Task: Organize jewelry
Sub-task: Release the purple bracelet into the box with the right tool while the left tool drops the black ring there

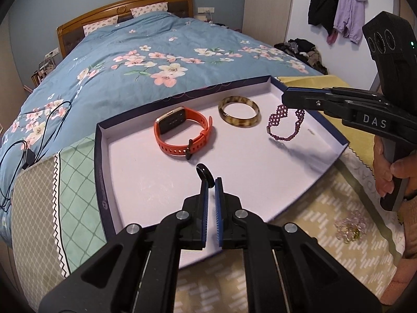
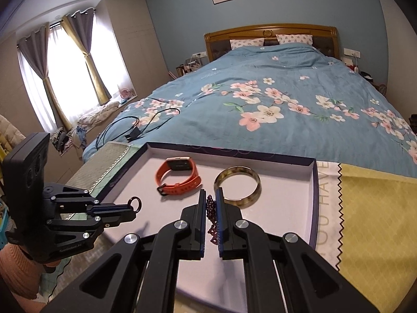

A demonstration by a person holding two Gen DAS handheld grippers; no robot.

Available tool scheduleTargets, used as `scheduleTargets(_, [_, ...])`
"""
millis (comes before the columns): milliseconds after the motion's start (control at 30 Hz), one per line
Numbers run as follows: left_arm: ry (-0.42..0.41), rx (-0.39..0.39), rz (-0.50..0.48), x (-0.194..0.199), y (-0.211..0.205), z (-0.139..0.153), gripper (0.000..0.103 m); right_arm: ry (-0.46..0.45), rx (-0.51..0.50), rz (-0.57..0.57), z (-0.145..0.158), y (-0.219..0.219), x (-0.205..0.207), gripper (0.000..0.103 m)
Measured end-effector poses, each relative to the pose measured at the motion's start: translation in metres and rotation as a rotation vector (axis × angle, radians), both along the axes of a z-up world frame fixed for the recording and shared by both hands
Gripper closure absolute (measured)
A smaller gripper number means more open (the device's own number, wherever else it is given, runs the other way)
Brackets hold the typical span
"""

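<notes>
A shallow box lid [image 1: 146,182] [image 2: 299,216], white inside with a dark rim, lies at the foot of the bed. In it rest an orange smartwatch [image 1: 182,135] [image 2: 179,177] and a tortoiseshell bangle [image 1: 239,111] [image 2: 237,186]. My left gripper [image 1: 210,182] [image 2: 134,207] is shut on a small dark ring [image 1: 204,173] [image 2: 136,204], held above the lid's near left part. My right gripper [image 2: 210,195] [image 1: 286,99] is shut on a purple beaded bracelet [image 1: 284,122] [image 2: 212,216], which dangles over the lid's right side, beside the bangle.
A pale pink bead piece [image 1: 351,225] lies on the patterned cloth outside the lid. A yellow cloth [image 2: 370,224] lies to the right. Black cables [image 1: 34,135] [image 2: 140,125] sprawl on the floral duvet [image 1: 156,60]. A hand [image 1: 388,172] holds the right gripper's handle.
</notes>
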State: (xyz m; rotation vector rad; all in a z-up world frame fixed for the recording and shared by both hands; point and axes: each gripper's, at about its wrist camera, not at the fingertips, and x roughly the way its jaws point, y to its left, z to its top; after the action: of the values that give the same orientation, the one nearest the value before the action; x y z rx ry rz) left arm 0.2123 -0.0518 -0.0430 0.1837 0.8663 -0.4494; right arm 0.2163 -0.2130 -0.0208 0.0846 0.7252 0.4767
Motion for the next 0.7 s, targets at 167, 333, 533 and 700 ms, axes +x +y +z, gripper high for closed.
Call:
scheduleTargets(167, [0.019,0.007,-0.004,0.012,-0.005,-0.004,0.097,0.015,-0.006,0.005,-0.007,0.007,0.01,0.096])
scheduleTargets(333, [0.033,0.01,-0.008,0.019,-0.008,-0.009,0.097,0.032,0.003,0.019,-0.012,0.011,0.011,0.092])
scheduleTargets(533, [0.037,0.018,-0.007,0.026,-0.007,-0.01,0.097,0.043,0.036,0.008,-0.01,0.004,0.006,0.082])
scheduleTargets(700, [0.045,0.048,-0.007,0.032,-0.012,-0.01,0.097,0.051,0.037,0.017,-0.01,0.004,0.0,0.079])
